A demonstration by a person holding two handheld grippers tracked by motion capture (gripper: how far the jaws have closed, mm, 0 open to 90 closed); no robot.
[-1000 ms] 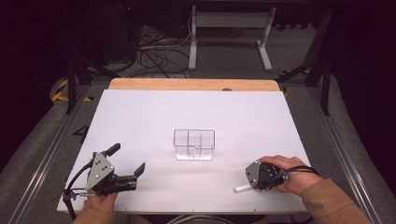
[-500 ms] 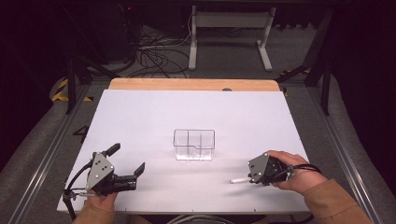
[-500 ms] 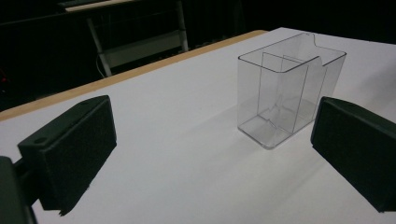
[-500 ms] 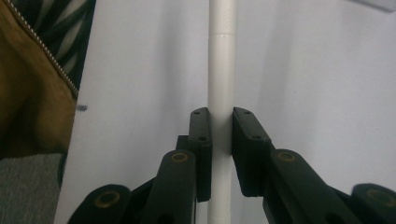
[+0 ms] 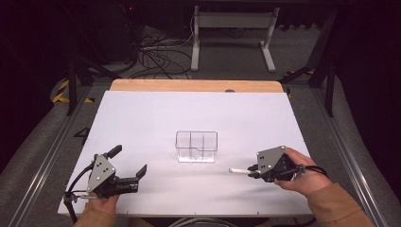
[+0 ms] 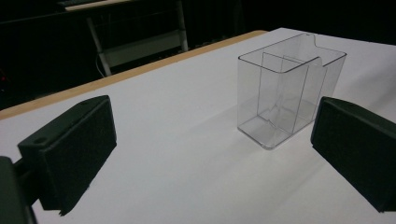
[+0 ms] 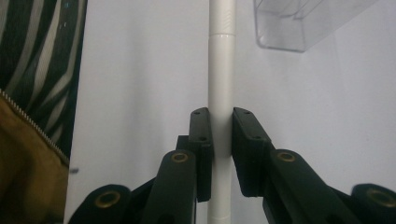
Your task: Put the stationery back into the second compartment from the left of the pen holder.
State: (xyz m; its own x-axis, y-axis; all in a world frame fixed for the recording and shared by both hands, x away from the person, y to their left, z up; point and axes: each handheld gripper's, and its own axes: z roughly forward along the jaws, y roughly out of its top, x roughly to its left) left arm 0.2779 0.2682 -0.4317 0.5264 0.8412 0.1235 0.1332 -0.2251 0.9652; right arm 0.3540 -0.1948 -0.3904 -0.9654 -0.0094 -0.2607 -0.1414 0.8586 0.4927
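White table top (image 5: 142,118), wooden far edge (image 5: 189,85), cables (image 5: 156,54) on floor, metal stand (image 5: 231,33)

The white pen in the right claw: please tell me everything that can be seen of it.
The white pen is a slim, smooth cylinder, apparently plastic, with a seam where two sections join. The right claw clamps it across its shaft between both black pads. In the high view it sticks out sideways towards the table's middle, pointing roughly level, near the clear divided box but apart from it.

dark room, grey floor (image 5: 42,156), cables (image 5: 156,56).
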